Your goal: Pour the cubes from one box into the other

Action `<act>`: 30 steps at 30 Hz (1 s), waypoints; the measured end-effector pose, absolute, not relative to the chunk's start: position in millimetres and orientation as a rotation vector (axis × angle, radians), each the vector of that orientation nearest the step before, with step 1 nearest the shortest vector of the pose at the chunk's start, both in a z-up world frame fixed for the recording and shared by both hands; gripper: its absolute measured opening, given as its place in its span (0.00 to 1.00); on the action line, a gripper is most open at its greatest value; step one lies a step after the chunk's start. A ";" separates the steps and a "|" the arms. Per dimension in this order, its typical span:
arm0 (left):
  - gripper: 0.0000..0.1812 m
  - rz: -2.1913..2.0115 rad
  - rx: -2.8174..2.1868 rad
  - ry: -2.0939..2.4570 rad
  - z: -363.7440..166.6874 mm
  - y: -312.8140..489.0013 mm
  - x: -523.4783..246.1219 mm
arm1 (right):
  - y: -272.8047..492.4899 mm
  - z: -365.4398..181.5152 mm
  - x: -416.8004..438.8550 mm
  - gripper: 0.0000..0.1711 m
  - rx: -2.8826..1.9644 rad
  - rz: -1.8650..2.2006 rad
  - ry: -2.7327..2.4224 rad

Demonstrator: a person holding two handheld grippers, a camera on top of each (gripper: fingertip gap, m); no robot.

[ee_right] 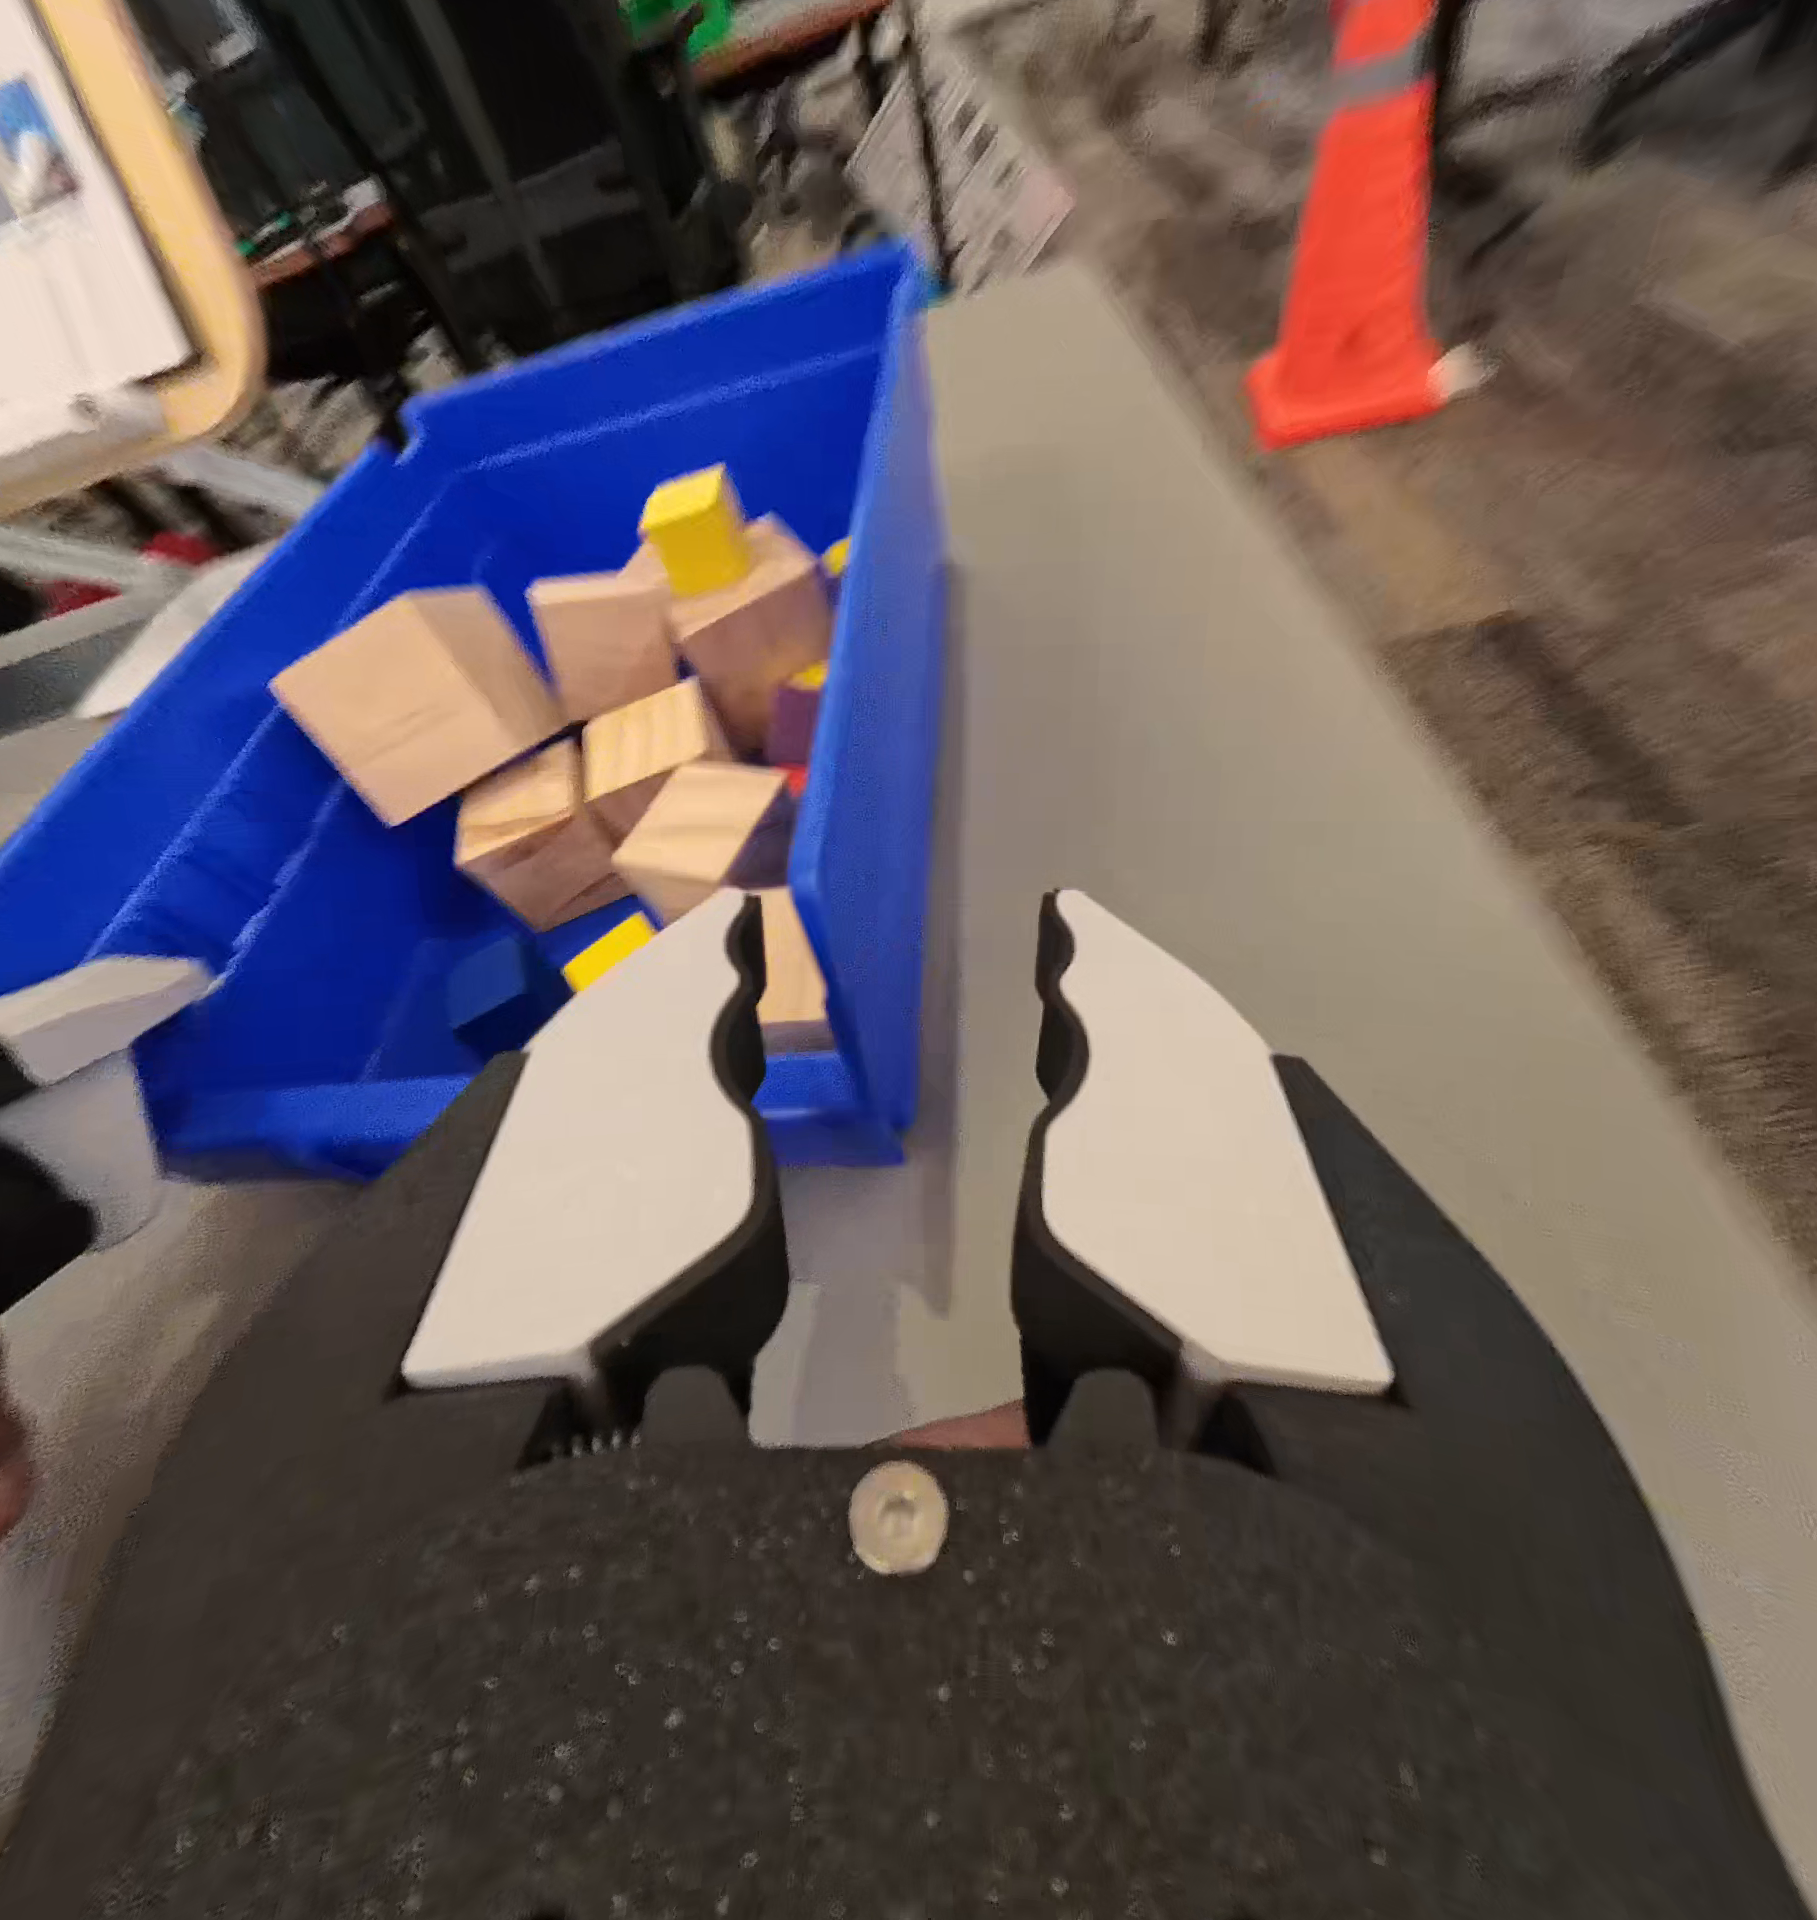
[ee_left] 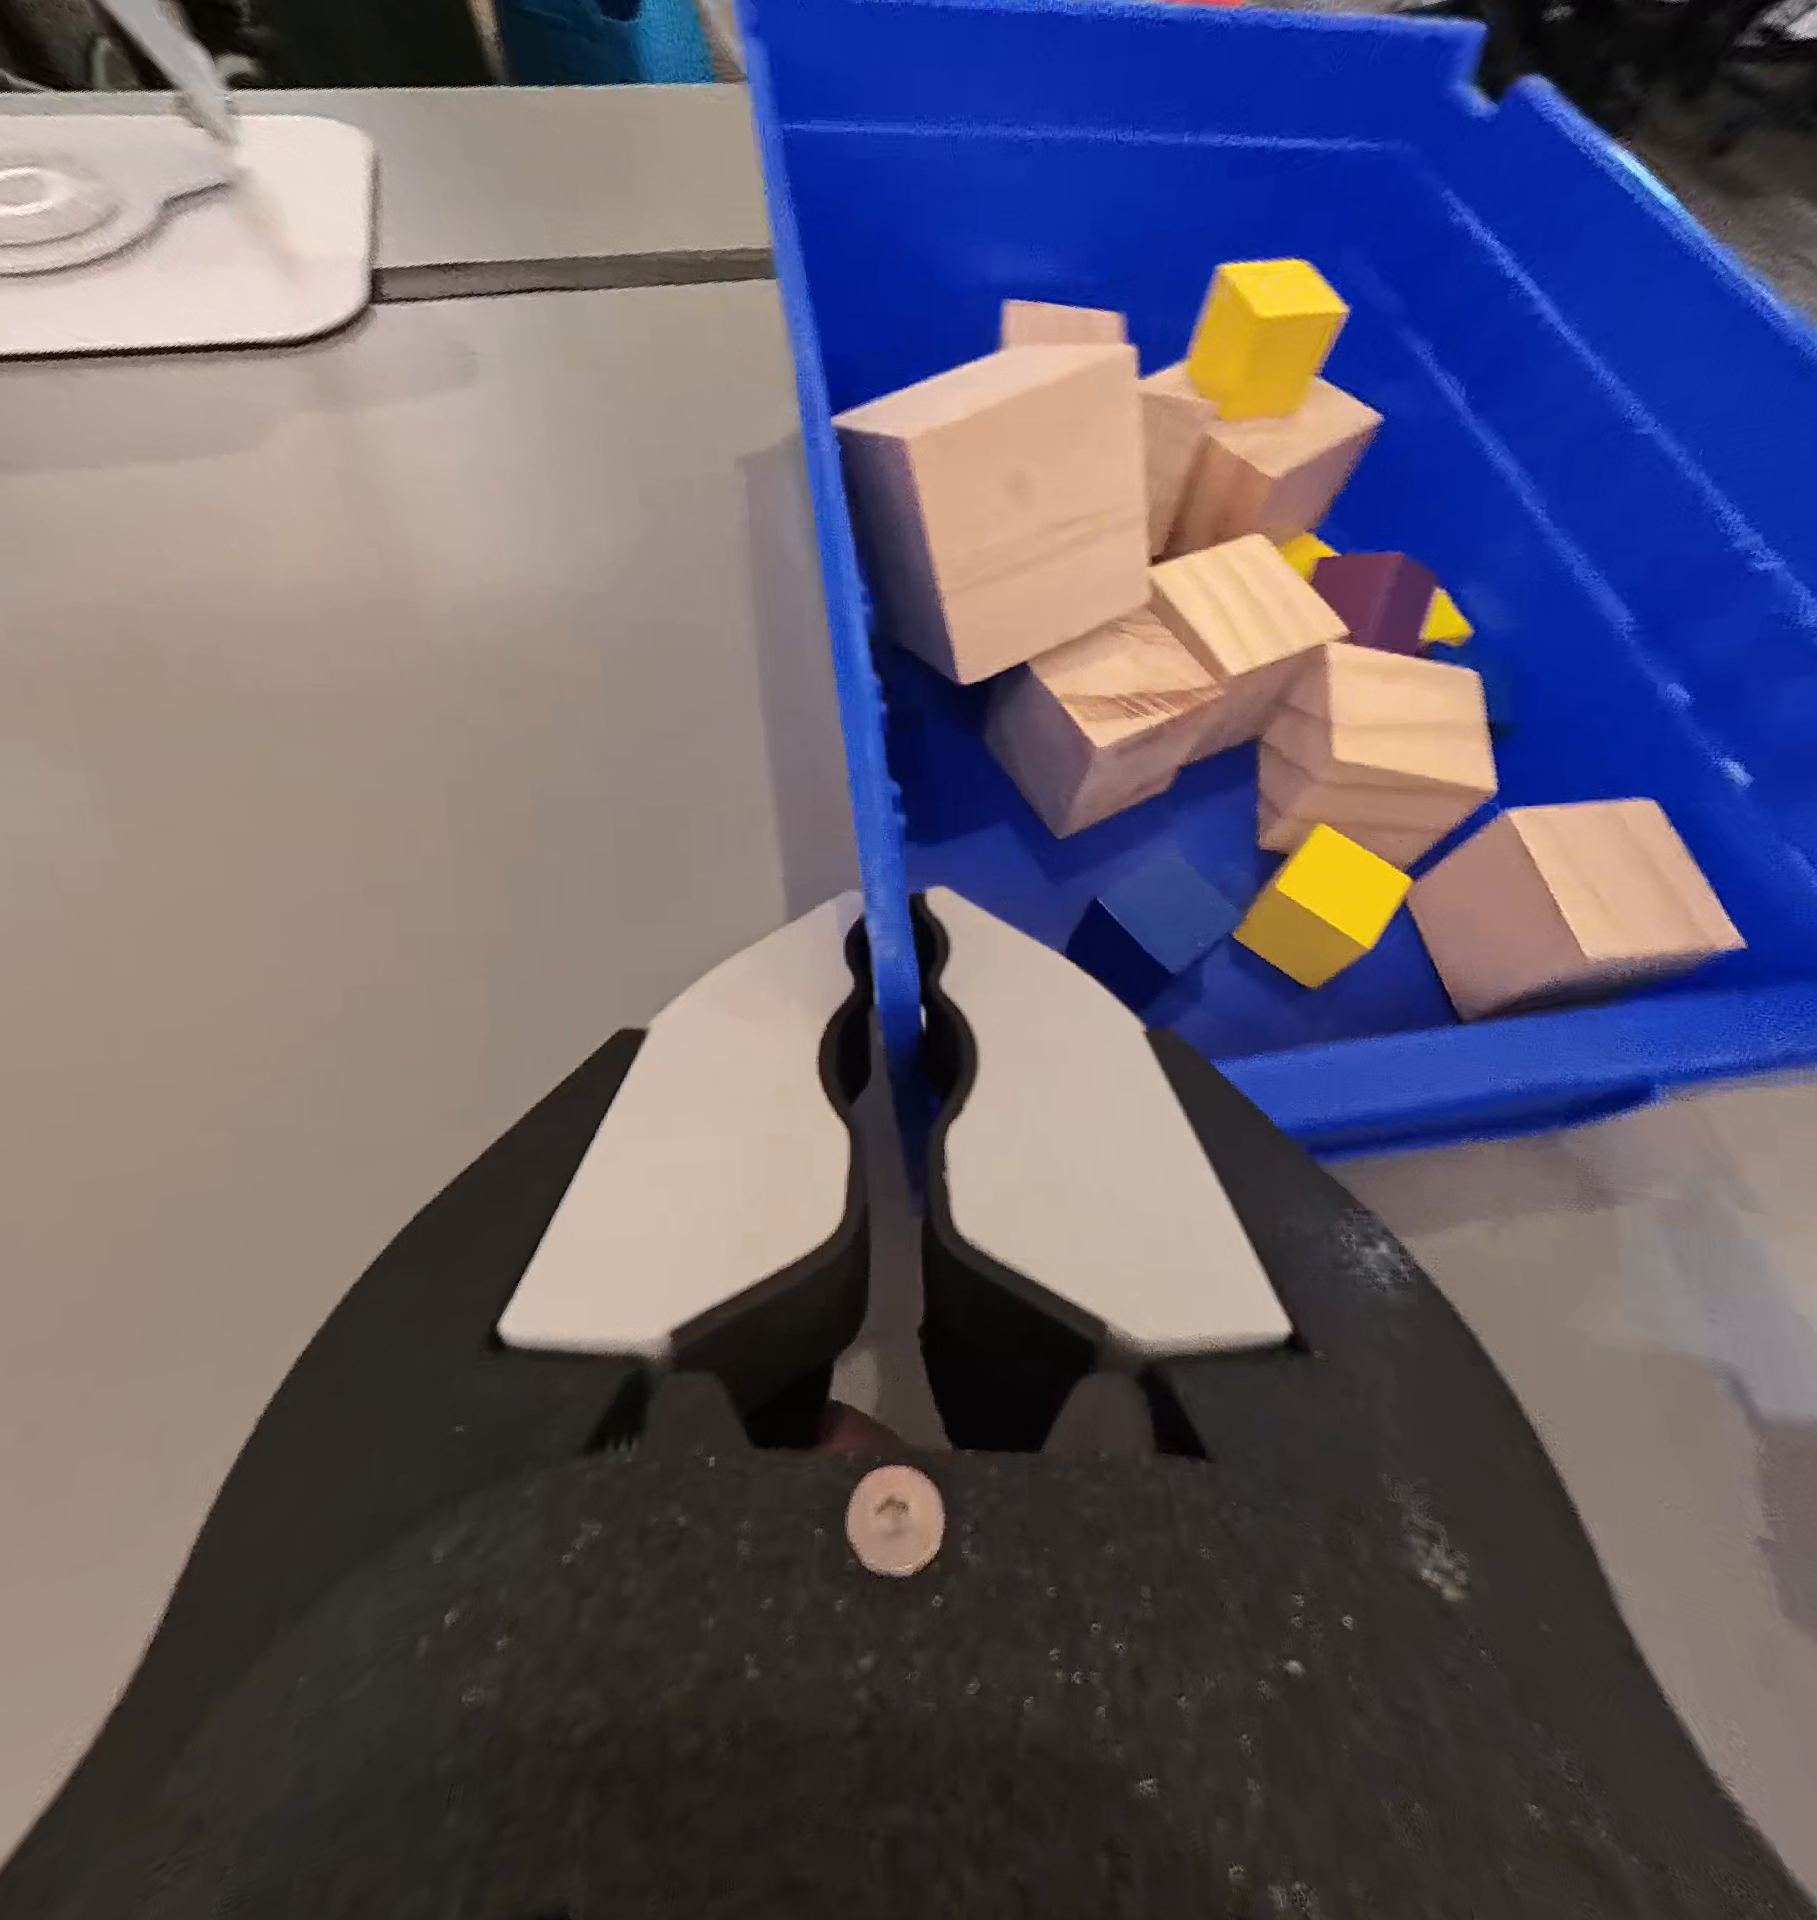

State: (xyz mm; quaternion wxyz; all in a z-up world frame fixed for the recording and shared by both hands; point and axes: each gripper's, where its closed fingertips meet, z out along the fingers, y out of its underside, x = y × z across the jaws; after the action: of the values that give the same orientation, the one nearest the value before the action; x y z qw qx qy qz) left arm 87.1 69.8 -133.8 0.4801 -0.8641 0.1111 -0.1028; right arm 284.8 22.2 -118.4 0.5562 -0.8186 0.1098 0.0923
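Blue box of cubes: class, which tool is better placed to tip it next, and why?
The left tool: it is shut on the blue box wall. The right tool is open over the grey table beside the box, holding nothing.

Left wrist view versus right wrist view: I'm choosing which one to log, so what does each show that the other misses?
Only the left wrist view shows the left gripper shut on the blue box wall, a blue cube and a white pad on the table. Only the right wrist view shows the right gripper open, clear of the box's right wall, and an orange cone on the floor. Both show the box and its wooden cubes.
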 end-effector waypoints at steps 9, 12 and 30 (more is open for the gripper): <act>0.02 -0.209 -2.088 0.253 -122.5 59.7 54.8 | 37.9 -127.5 245.1 0.02 -2.034 0.154 0.302; 0.02 -0.192 -2.064 0.206 -105.3 57.5 28.3 | 36.4 -124.4 217.2 0.01 -2.045 0.160 0.265; 0.02 -0.076 -2.110 0.083 -131.2 43.5 -252.7 | 52.6 -126.7 -60.6 0.02 -2.036 0.107 -0.062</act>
State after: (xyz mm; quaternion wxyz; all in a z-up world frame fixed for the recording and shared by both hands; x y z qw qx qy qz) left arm -252.7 43.5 -131.2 0.4918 -0.8695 0.0342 -0.0311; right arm -60.6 52.6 -126.7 0.5236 -0.8504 -0.0259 0.0446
